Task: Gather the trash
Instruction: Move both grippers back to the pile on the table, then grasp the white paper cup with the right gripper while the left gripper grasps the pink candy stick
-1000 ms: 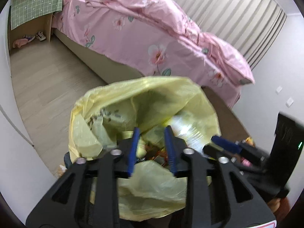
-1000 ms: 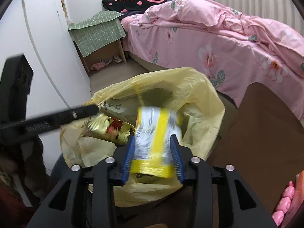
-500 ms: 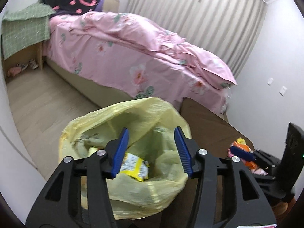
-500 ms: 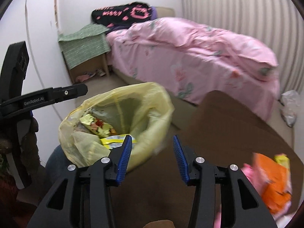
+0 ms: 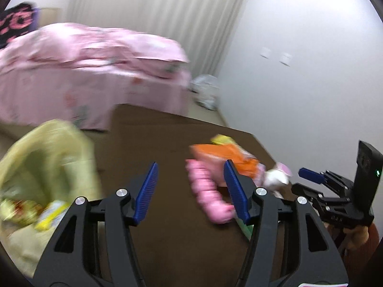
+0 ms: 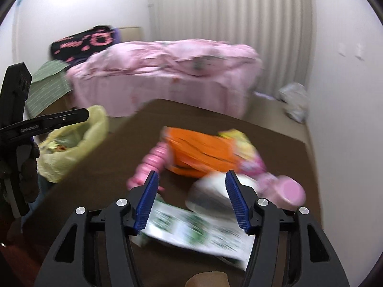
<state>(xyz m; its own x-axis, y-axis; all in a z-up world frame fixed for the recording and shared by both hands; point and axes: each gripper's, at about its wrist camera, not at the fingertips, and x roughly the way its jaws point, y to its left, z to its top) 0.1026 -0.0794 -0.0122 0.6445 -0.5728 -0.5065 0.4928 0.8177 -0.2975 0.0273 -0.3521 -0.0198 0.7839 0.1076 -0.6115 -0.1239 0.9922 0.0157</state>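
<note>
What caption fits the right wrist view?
Empty right gripper, fingers opening, over crumpled orange wrapper and green-printed white packet on brown table.

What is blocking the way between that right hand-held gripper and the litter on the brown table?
Nothing visible. The right hand-held gripper, jaws opening and empty, looks straight onto the white and green packet and white cup on the brown table. The orange wrapper lies farther back, also unobstructed.

The bed [image 6: 165,71] with a pink cover stands against the far wall. Behind the bed, pale curtains [image 6: 239,12] hang from top to floor. At the head of the bed is a small cabinet under a green checked cloth [image 6: 47,83]. Right of the bed, a white wall [image 5: 299,59] carries two small plates.
</note>
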